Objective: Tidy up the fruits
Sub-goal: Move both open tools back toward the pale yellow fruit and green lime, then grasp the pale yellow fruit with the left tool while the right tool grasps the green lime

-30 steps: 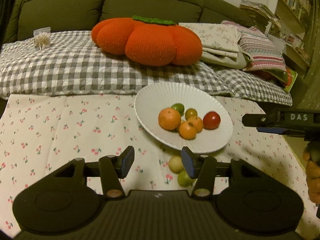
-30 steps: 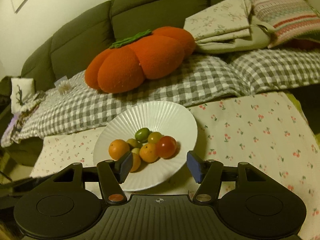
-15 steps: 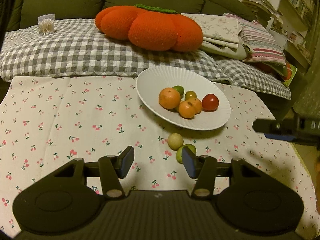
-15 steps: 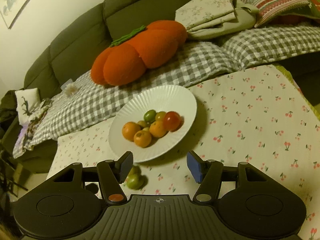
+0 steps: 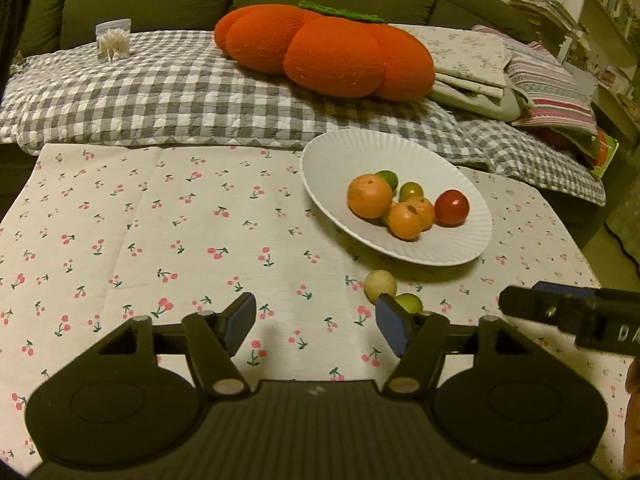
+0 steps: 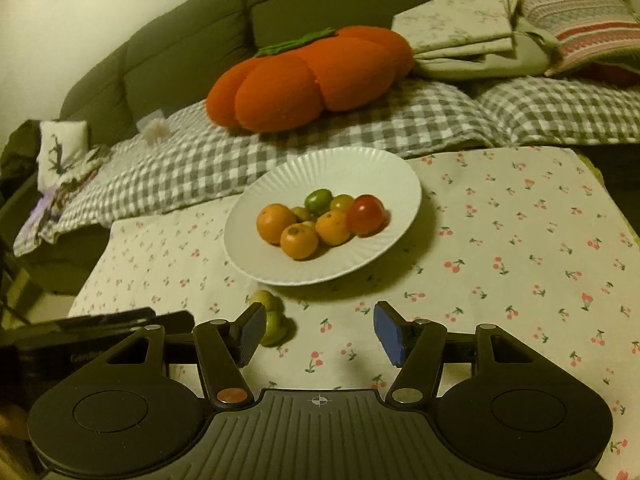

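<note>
The left claw is opening wide, and nothing sits between its blue pads. A pale round fruit and a green fruit lie on the cherry cloth, just past its right pad and touching each other. The white plate with the orange, green and red fruits is farther ahead, to the right. The right claw is partly open and holds nothing; the green fruit peeks out beside its left pad.
</note>
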`<state>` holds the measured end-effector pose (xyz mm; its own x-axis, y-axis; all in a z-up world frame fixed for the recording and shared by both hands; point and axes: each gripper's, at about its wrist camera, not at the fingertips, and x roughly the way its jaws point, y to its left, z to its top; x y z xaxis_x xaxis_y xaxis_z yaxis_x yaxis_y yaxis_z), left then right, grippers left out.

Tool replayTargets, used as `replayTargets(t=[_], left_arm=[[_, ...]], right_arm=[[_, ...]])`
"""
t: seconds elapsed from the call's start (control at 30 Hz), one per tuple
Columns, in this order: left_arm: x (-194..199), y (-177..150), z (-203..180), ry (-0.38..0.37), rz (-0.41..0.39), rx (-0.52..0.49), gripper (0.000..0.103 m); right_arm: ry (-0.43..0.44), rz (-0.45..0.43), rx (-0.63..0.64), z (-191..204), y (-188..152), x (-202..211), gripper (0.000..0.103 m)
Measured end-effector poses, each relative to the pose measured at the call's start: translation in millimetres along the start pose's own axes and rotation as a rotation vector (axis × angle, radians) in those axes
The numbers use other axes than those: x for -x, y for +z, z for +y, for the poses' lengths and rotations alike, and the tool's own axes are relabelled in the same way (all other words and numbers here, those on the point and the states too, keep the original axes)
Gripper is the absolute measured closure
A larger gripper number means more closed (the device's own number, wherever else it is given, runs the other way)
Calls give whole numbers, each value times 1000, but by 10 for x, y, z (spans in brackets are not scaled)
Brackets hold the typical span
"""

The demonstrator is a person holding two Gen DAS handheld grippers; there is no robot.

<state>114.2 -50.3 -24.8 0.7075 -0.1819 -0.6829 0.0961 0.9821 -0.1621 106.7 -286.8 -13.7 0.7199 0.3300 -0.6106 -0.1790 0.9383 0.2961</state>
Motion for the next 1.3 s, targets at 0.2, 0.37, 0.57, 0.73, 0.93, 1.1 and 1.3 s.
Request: replayTargets(t=[0.2, 0.37, 0.57, 0.73, 0.93, 1.1, 1.3], left_arm=[[-37, 8, 26, 44, 11, 8, 22], [-41, 24, 95, 72, 18, 32, 18], [-59, 48, 210, 100, 33, 78, 17], [-77, 65, 222, 96, 39, 89, 17], [-108, 68, 197, 84, 35, 83, 17], [-162, 51, 109, 64, 22, 57, 17], [-339, 20, -115, 11, -5, -9, 18]], right_arm=[[0, 12, 73, 132, -85, -129, 43], [21, 24, 153, 300, -172, -283, 43], [32, 27, 267, 561, -250, -514, 44], [7, 16, 304, 631, -254, -668, 44], [-41, 44, 358, 667, -323, -744, 71], [-51, 50, 324, 592, -220, -599, 71], [-117, 44, 246, 326, -85, -355, 71]])
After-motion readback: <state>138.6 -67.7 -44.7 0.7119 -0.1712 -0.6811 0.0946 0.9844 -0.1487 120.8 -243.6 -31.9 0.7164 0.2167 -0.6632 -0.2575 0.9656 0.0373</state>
